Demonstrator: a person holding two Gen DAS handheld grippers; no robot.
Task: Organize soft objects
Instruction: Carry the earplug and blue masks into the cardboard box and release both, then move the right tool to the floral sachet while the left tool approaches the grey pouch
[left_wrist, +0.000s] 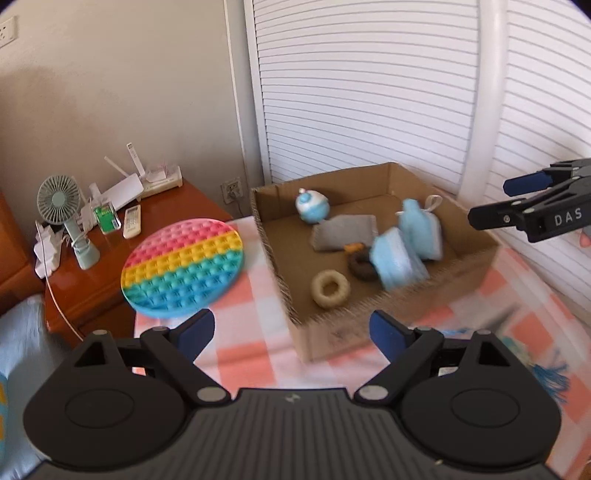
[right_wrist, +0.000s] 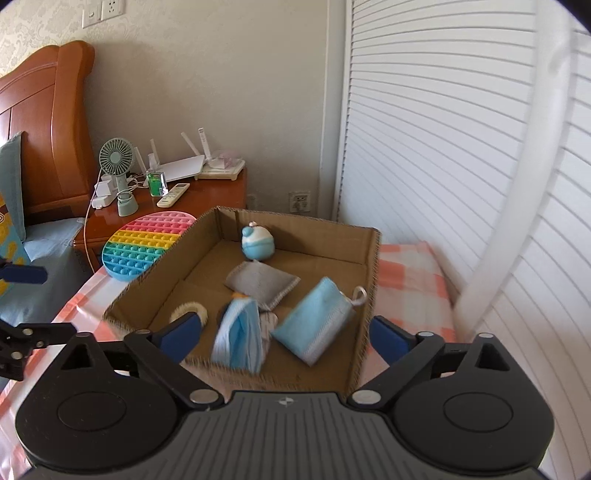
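Left wrist view shows the left hand-held gripper (left_wrist: 291, 332) with its blue-padded jaws spread wide and nothing between them, above a worktop covered in a pink-and-white checked cloth (left_wrist: 255, 354). Just ahead sits an open, shallow brown cardboard box (left_wrist: 399, 325). Inside it lie a round blue-and-white plush toy (left_wrist: 312, 206) near the far wall, a flat grey fabric pad (left_wrist: 343, 232), a cream fuzzy ring (left_wrist: 330, 288), a dark brown ring (left_wrist: 360, 266), and two light blue folded cloths (left_wrist: 397, 258), both blurred. A round rainbow-coloured silicone bubble mat (left_wrist: 183, 267) is just left of the box, tilted. Behind it a wooden nightstand (left_wrist: 110, 273) carries a small green desk fan (left_wrist: 59, 201). Right wrist view shows the right hand-held gripper (right_wrist: 284, 334) likewise wide open and empty, above the box's near edge.
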